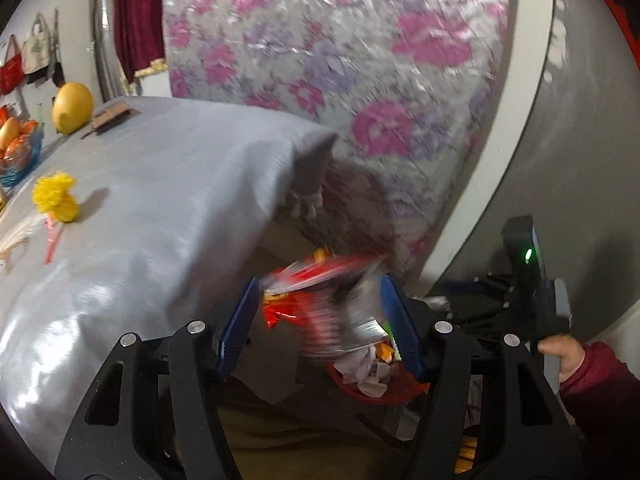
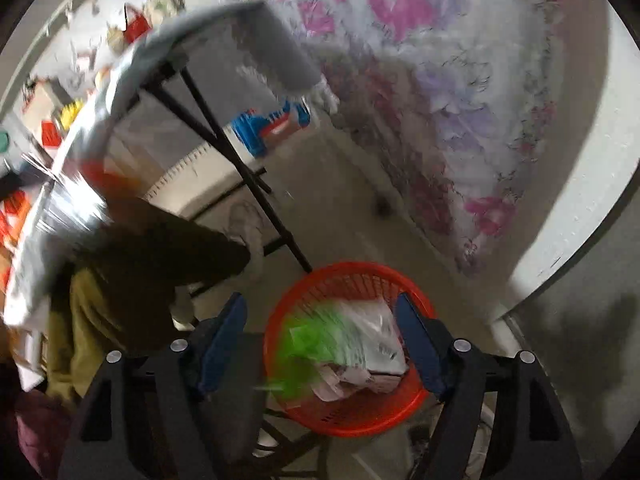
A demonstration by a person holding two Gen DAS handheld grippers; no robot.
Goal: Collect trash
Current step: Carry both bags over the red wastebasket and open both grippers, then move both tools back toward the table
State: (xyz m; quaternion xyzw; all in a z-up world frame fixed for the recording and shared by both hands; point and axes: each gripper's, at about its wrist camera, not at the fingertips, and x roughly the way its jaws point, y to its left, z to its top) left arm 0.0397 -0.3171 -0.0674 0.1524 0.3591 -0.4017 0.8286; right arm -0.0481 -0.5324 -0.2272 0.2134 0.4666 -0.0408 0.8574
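Note:
In the left wrist view my left gripper [image 1: 320,320] is open, and a blurred red and silver snack wrapper [image 1: 324,300] is between its blue pads [image 1: 236,324], above a red trash basket [image 1: 372,394] holding crumpled paper. Whether the pads touch the wrapper I cannot tell. In the right wrist view my right gripper [image 2: 320,340] is open over the red mesh basket [image 2: 344,416]. A blurred green and white wrapper [image 2: 340,340] is between its jaws, over the basket's paper trash, free of the pads.
A table with a grey cloth [image 1: 152,184] carries a yellow pompom [image 1: 54,196], a yellow round fruit [image 1: 72,106] and a blue fruit bowl [image 1: 18,152]. A floral plastic sheet [image 1: 340,60] leans on the wall. Black table legs [image 2: 224,140] stand beside the basket.

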